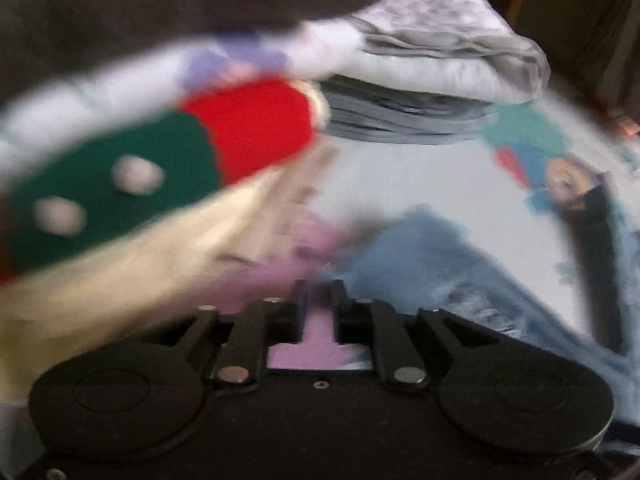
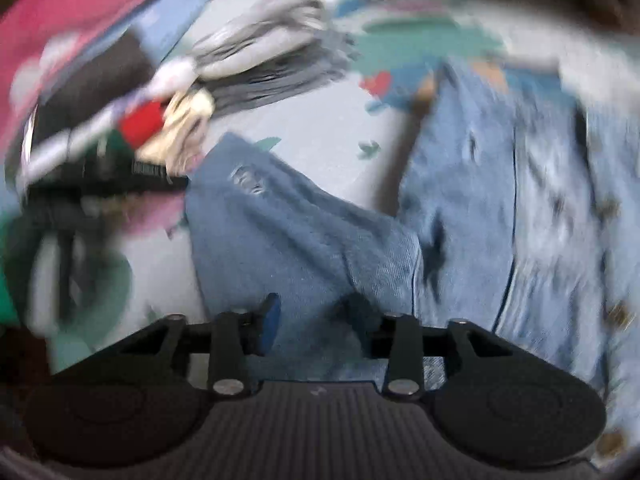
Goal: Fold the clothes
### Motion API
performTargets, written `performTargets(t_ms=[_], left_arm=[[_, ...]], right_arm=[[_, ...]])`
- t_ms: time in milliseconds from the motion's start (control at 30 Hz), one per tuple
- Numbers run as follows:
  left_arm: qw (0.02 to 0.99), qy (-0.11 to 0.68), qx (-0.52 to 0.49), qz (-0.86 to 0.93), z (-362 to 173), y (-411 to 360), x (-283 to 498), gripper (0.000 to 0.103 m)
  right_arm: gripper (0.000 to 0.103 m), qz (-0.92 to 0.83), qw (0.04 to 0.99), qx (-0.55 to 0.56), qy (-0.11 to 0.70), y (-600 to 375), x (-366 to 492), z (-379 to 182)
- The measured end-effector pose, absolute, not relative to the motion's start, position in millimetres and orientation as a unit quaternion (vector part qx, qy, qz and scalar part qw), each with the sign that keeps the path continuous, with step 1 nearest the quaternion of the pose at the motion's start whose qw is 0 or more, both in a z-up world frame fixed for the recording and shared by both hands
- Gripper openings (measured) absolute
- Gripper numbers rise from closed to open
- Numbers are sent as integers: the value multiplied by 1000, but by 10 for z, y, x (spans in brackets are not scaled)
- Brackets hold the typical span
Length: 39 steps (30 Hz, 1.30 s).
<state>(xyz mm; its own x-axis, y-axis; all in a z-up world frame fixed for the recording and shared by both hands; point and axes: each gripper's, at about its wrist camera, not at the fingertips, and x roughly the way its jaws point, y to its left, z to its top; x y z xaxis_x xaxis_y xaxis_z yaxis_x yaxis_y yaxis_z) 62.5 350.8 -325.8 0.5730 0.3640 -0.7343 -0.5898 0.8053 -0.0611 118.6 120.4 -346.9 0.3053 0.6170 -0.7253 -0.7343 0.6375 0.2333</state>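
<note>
Light blue ripped jeans (image 2: pixel 500 208) lie spread on a printed bed sheet (image 2: pixel 320 128). One folded leg (image 2: pixel 288 232) runs toward my right gripper (image 2: pixel 316 312), whose jaws are apart over the denim with nothing pinched. In the left wrist view the jeans (image 1: pixel 420 264) lie right of my left gripper (image 1: pixel 318 296). Its jaws stand close together with a narrow gap over pink sheet print; no cloth shows between them. Both views are blurred.
A stack of folded grey and white clothes (image 1: pixel 432 80) sits at the back of the bed, also in the right wrist view (image 2: pixel 272 52). A red, green and cream garment or cushion (image 1: pixel 160 168) lies at the left. The left gripper's body (image 2: pixel 100 176) shows at the left.
</note>
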Motion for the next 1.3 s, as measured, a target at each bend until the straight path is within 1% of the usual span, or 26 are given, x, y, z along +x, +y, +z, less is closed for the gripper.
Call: performTargets(t_ms=[133, 200, 233, 267, 300, 400, 467, 500, 533, 567, 600, 633, 667, 700, 833, 933, 1033, 1167, 1233, 1267, 1300], left_arm=[[906, 350, -101, 215, -3113, 3263, 675, 12], [911, 360, -85, 181, -3170, 3154, 808, 12], [913, 365, -77, 163, -3198, 3099, 874, 17], [903, 393, -67, 158, -3300, 3096, 957, 23], [900, 399, -64, 165, -3378, 3118, 994, 25], [912, 378, -75, 144, -3286, 3064, 1106, 25], [923, 361, -63, 121, -3204, 2994, 1183, 26], [923, 363, -54, 120, -3221, 3000, 1244, 26], [917, 374, -46, 128, -3278, 3045, 1292, 26], [910, 388, -38, 139, -3346, 3101, 1331, 32], [903, 402, -30, 150, -3415, 3158, 1371, 35], [896, 411, -30, 163, -3417, 3210, 1373, 48], [890, 418, -35, 177, -3389, 3260, 1357, 47], [889, 417, -40, 186, -3342, 3289, 1328, 43], [920, 364, -38, 141, -3032, 3087, 1282, 43], [936, 344, -57, 52, -2877, 2746, 1469, 43], [925, 351, -142, 0, -2906, 2619, 1841, 43], [897, 359, -259, -13, -3065, 2752, 2332, 43], [886, 366, -282, -26, -3094, 2745, 2485, 43], [886, 370, -277, -30, -3090, 2704, 2530, 42], [893, 381, -240, -18, -3088, 2634, 2599, 40]], right_arm=[[47, 454, 804, -142, 358, 1326, 889, -3419], [47, 458, 789, -169, 374, 1415, 818, -3519], [51, 461, 785, -176, 375, 1437, 780, -3546], [51, 466, 783, -182, 369, 1449, 732, -3552], [49, 469, 782, -187, 364, 1453, 689, -3541], [49, 466, 793, -184, 348, 1376, 586, -3474], [50, 457, 789, -183, 367, 1338, 573, -3527], [54, 462, 784, -184, 372, 1329, 554, -3564], [64, 470, 779, -187, 372, 1323, 525, -3593], [65, 478, 772, -194, 371, 1327, 504, -3588], [62, 486, 765, -204, 370, 1335, 489, -3567], [60, 486, 768, -200, 367, 1288, 510, -3525], [60, 481, 776, -187, 362, 1213, 550, -3474], [60, 476, 784, -175, 357, 1137, 590, -3422], [60, 425, 828, -128, 343, 792, 931, -3293], [60, 365, 854, -100, 356, 544, 1387, -3304], [60, 302, 876, -80, 368, 272, 1962, -3316], [60, 270, 884, -80, 373, 94, 2560, -3350], [60, 290, 880, -92, 366, 176, 2712, -3364], [60, 302, 876, -102, 362, 249, 2747, -3373], [60, 316, 872, -113, 358, 335, 2764, -3381]])
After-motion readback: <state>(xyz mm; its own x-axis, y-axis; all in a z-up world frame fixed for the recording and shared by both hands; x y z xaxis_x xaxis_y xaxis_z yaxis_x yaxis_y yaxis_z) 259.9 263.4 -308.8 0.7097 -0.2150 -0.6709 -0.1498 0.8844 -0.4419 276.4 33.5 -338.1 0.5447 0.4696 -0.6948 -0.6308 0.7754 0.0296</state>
